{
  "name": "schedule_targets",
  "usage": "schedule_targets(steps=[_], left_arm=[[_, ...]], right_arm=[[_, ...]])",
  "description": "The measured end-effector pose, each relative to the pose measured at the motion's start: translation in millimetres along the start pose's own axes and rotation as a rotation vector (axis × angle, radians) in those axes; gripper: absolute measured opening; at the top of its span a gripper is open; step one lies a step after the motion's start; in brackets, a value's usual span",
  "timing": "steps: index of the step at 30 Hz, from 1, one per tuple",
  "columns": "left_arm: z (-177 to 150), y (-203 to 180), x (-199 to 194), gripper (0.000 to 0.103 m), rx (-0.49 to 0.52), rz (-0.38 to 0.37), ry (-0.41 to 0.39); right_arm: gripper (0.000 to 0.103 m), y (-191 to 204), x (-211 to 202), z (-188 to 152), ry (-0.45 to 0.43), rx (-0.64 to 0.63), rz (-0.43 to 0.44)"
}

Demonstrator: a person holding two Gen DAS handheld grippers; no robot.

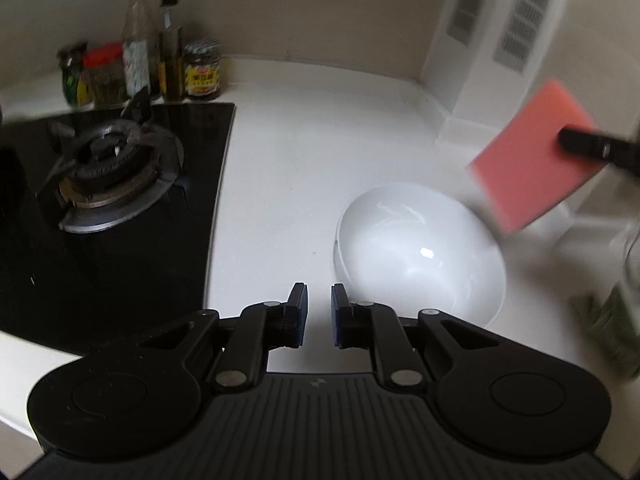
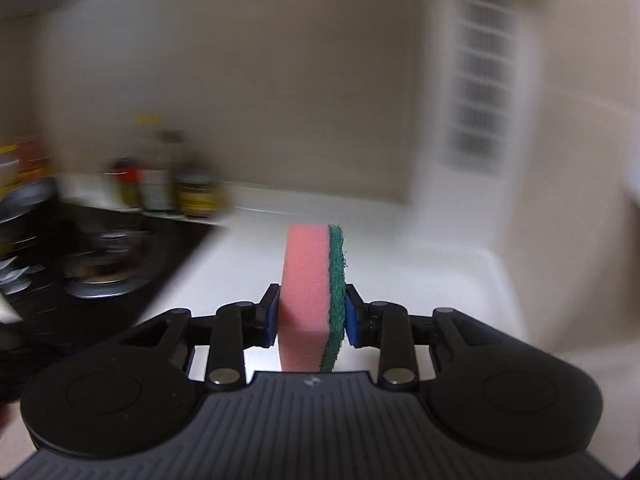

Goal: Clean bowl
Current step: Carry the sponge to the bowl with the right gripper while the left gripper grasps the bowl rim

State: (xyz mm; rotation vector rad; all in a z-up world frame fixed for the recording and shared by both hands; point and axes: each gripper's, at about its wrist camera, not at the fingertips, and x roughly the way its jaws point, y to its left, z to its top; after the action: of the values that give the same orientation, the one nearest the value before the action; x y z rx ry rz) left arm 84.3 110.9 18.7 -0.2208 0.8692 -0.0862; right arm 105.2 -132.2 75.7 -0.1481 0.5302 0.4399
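A white bowl (image 1: 420, 256) stands upright on the white counter, just right of my left gripper (image 1: 319, 294). The left gripper is open with a narrow gap and holds nothing; its right finger is near the bowl's left rim. My right gripper (image 2: 310, 300) is shut on a pink sponge (image 2: 306, 292) with a green scouring side on the right. In the left wrist view the sponge (image 1: 524, 156) hangs in the air above and to the right of the bowl, held by a right-gripper finger (image 1: 588, 146). The bowl is not in the right wrist view.
A black gas hob (image 1: 116, 168) with a burner lies left of the bowl. Several bottles and jars (image 1: 160, 60) stand at the back wall. A white raised ledge (image 1: 452, 120) and a vented panel are at the right. A glass item (image 1: 632, 256) and something green are at the far right.
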Motion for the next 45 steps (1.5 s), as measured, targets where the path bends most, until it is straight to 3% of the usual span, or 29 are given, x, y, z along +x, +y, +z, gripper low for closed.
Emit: schedule_targets(steps=[2, 7, 12, 19, 26, 35, 39, 42, 45], left_arm=[[5, 3, 1, 0.014, -0.035, -0.017, 0.004], [13, 4, 11, 0.014, -0.111, -0.065, 0.050], [17, 1, 28, 0.014, -0.142, -0.077, 0.111], [29, -4, 59, 0.017, -0.019, -0.098, 0.226], [41, -4, 68, 0.015, 0.093, -0.149, 0.269], [45, 3, 70, 0.016, 0.149, -0.228, 0.291], [45, 7, 71, 0.016, 0.121, -0.244, 0.285], [45, 10, 71, 0.016, 0.099, -0.245, 0.274], [42, 12, 69, 0.016, 0.059, -0.239, 0.260]], right_arm=[[0.027, 14, 18, -1, 0.047, -0.120, 0.097], [0.027, 26, 46, -22, 0.144, -0.266, 0.205], [0.027, 24, 58, -32, 0.171, -0.314, 0.219], [0.027, 27, 64, -39, 0.188, -0.312, 0.206], [0.028, 54, 72, -37, 0.273, -0.404, 0.156], [0.028, 84, 61, -30, 0.403, -0.454, 0.080], [0.029, 97, 53, -32, 0.414, -0.559, 0.145], [0.030, 104, 52, -38, 0.426, -0.728, 0.191], [0.031, 99, 60, -34, 0.464, -0.747, 0.206]])
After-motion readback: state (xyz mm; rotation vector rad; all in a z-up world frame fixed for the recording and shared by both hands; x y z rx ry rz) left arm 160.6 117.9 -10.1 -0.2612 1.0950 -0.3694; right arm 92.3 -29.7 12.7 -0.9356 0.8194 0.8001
